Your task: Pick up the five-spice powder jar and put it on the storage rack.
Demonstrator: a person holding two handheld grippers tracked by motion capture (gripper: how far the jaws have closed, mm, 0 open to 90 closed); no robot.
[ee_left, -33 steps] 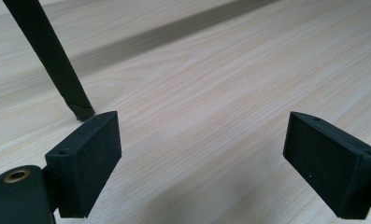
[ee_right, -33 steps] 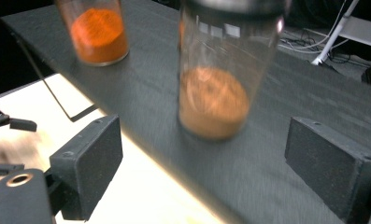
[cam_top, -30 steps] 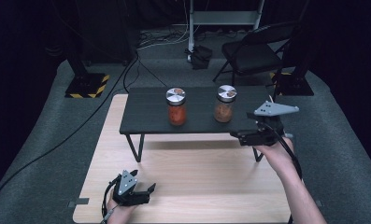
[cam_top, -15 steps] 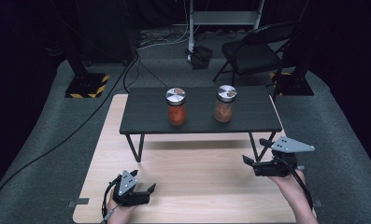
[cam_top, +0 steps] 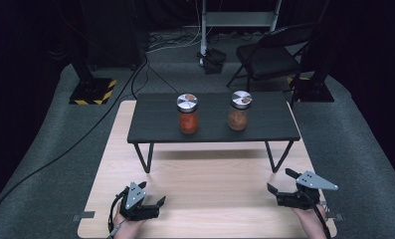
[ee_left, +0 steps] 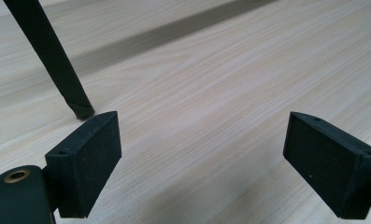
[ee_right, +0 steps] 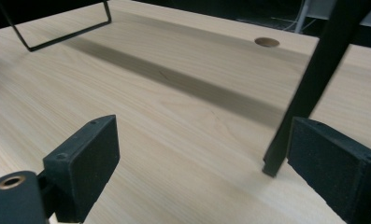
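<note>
My right claw (cam_top: pixel 284 185) has drawn back from the small black table (cam_top: pixel 155 124) to rest at five o'clock, jaws wide and empty. My left claw (cam_top: pixel 148 200) waits at seven o'clock, likewise wide, empty. Both jars (cam_top: pixel 187 114) stand untouched at twelve o'clock, suggesting a finished placement.

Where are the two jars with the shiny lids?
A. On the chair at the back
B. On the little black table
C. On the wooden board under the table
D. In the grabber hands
B: the red jar and the brown jar both stand upright on the little black table, while the left gripper and right gripper hold nothing, their jaws apart.
</note>
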